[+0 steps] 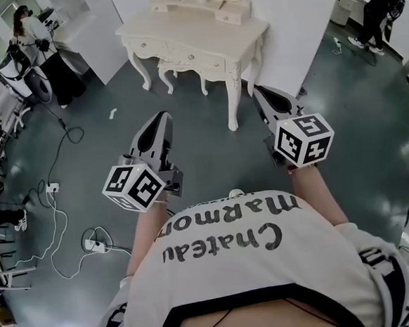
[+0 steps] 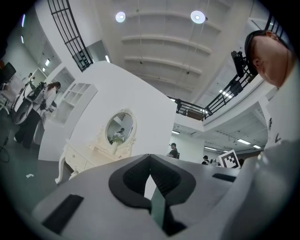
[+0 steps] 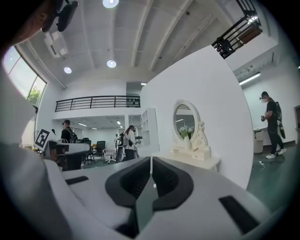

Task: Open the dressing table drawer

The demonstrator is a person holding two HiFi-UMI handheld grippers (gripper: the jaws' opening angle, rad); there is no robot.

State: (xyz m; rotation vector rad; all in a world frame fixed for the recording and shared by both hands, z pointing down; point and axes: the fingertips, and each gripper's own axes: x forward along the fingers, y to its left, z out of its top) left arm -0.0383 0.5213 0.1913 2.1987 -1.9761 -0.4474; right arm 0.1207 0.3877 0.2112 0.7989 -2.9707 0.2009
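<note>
The cream dressing table (image 1: 201, 36) stands against a white partition ahead of me, a few steps away. Its front drawers (image 1: 195, 57) look closed. My left gripper (image 1: 161, 117) and right gripper (image 1: 257, 91) both point toward it over the grey floor, short of the table and touching nothing. Each has its jaws shut with nothing between them. In the left gripper view the table (image 2: 86, 157) and its oval mirror (image 2: 119, 129) lie left of the left gripper (image 2: 149, 157). In the right gripper view the table top (image 3: 199, 161) and mirror (image 3: 184, 121) sit right of the right gripper (image 3: 151, 159).
A cream stool (image 1: 177, 72) is tucked under the table. Cables and power strips (image 1: 60, 206) trail over the floor at left. A person (image 1: 36, 35) stands by equipment at the back left, another (image 1: 379, 4) at the back right. The white partition (image 1: 299, 25) rises behind the table.
</note>
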